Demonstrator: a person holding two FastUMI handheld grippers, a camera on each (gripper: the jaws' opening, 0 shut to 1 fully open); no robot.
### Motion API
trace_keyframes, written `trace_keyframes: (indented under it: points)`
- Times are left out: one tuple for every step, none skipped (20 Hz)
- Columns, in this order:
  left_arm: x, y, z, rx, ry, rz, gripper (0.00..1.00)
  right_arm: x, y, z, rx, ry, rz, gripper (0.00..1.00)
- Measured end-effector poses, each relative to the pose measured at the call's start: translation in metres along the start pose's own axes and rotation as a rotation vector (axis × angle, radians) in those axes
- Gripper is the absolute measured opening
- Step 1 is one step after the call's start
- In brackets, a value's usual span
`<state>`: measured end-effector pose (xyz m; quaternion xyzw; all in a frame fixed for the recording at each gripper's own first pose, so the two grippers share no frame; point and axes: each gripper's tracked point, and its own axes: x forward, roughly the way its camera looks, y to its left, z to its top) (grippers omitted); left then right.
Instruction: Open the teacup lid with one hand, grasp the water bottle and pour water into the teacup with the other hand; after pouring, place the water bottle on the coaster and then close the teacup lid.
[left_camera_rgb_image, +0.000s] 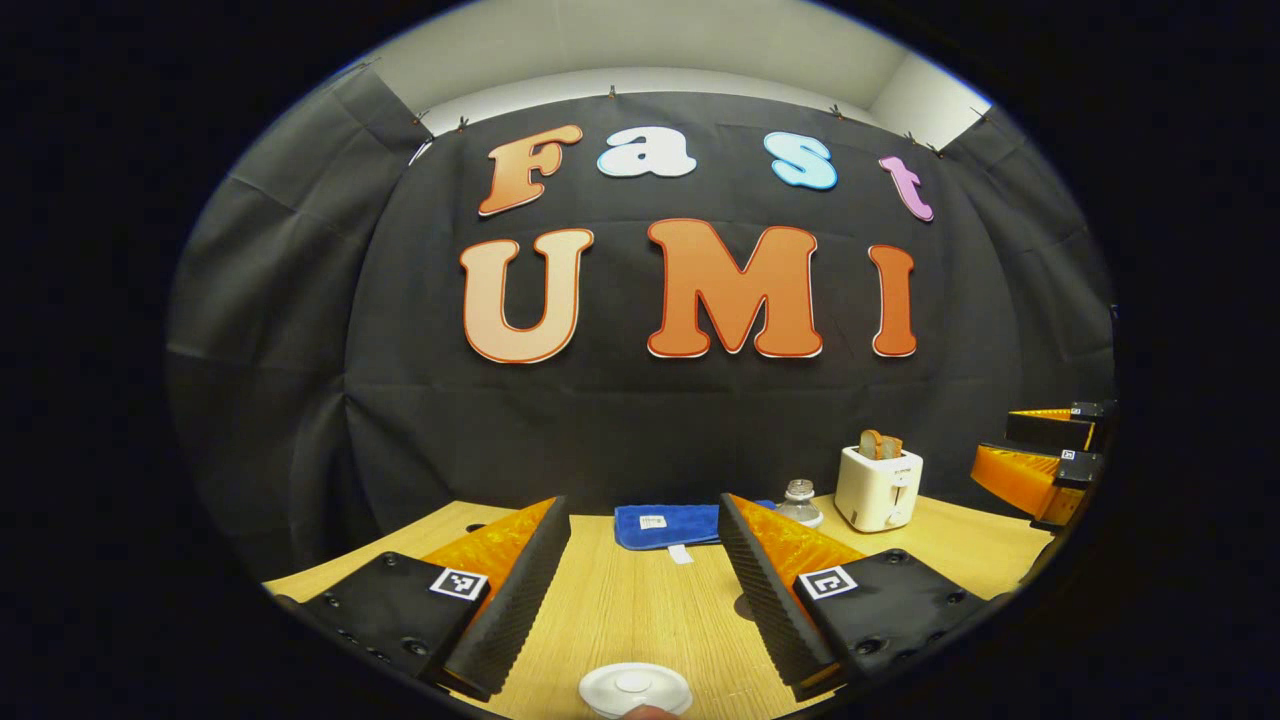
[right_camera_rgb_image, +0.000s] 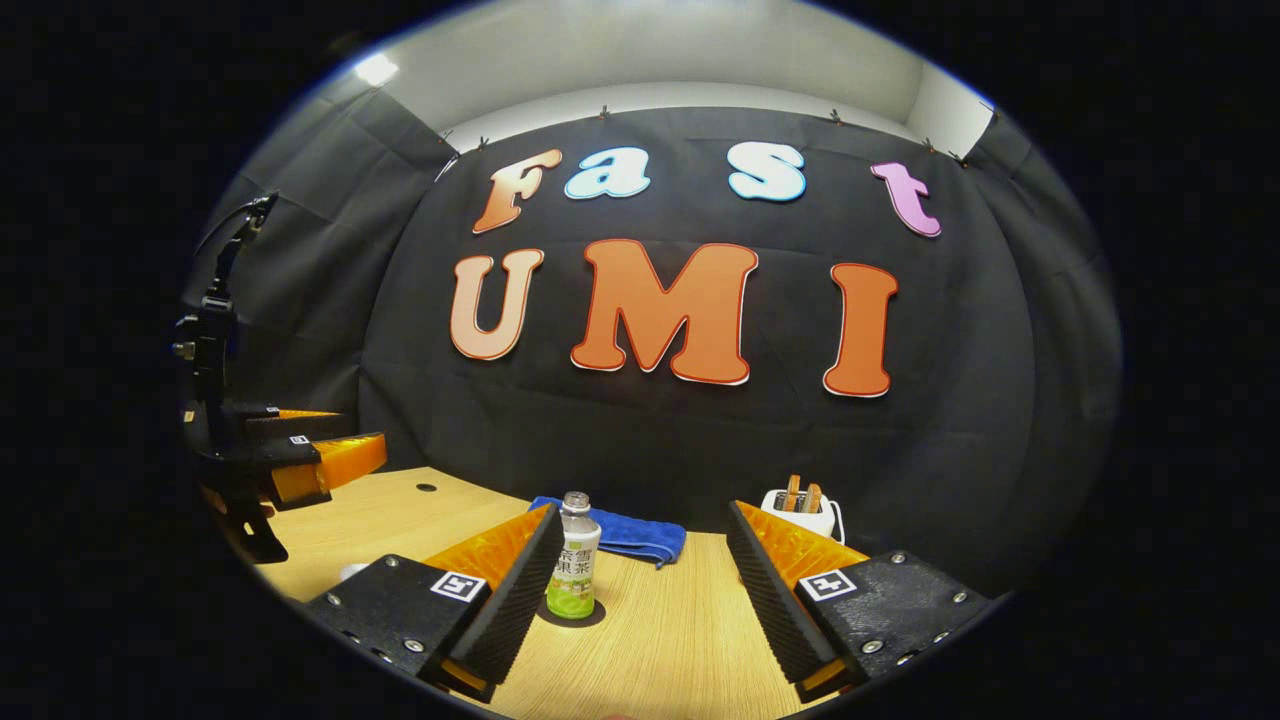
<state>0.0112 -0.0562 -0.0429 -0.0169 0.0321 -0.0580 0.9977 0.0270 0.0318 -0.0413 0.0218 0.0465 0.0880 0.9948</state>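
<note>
Left gripper (left_camera_rgb_image: 645, 570): fingers spread wide, holding nothing, raised over the wooden table (left_camera_rgb_image: 640, 610). The white teacup lid (left_camera_rgb_image: 634, 688) lies low between the fingers, at the bottom edge of the left gripper view; the cup beneath it is hidden, so whether the lid sits on the cup cannot be told. Beyond the fingers lies a folded blue towel (left_camera_rgb_image: 665, 524). Right of that, the top of the water bottle (left_camera_rgb_image: 799, 502) shows behind the right finger, then a white toaster (left_camera_rgb_image: 879, 487) loaded with bread.

Right gripper (right_camera_rgb_image: 640, 570): fingers spread wide, empty. The water bottle stands upright on a dark round coaster (right_camera_rgb_image: 590, 615), just beside the gripper's left finger.

The bottle on the coaster and the lid lying flat would fit either the opening or the closing stage of the task.

Hazards:
- The lid is flat and lies at the edge of the view; a descent off its centre could push it aside.
- The bottle is tall and narrow; contact from the nearby finger could tip it.
</note>
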Motion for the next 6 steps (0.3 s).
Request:
trace_keyframes:
  points:
    - [0.000, 0.001, 0.002, 0.004, -0.004, 0.005, 0.95, 0.000, 0.000, 0.000, 0.001, 0.004, 0.001, 0.98]
    - [0.000, 0.003, 0.005, 0.008, -0.010, 0.011, 0.95, 0.002, -0.001, 0.000, 0.001, 0.006, 0.002, 0.98]
    - [0.001, 0.006, 0.009, 0.006, -0.016, 0.018, 0.95, 0.002, -0.002, 0.001, -0.003, 0.006, -0.001, 0.98]
    - [0.001, 0.006, 0.012, 0.004, -0.019, 0.017, 0.97, 0.001, -0.003, 0.004, -0.006, 0.002, -0.002, 0.98]
    - [0.001, 0.008, 0.015, 0.004, -0.023, 0.019, 0.97, 0.001, -0.002, 0.006, -0.009, -0.002, -0.002, 0.98]
    - [0.001, 0.011, 0.019, 0.009, -0.026, 0.025, 0.95, 0.001, -0.002, 0.007, -0.010, -0.003, -0.001, 0.98]
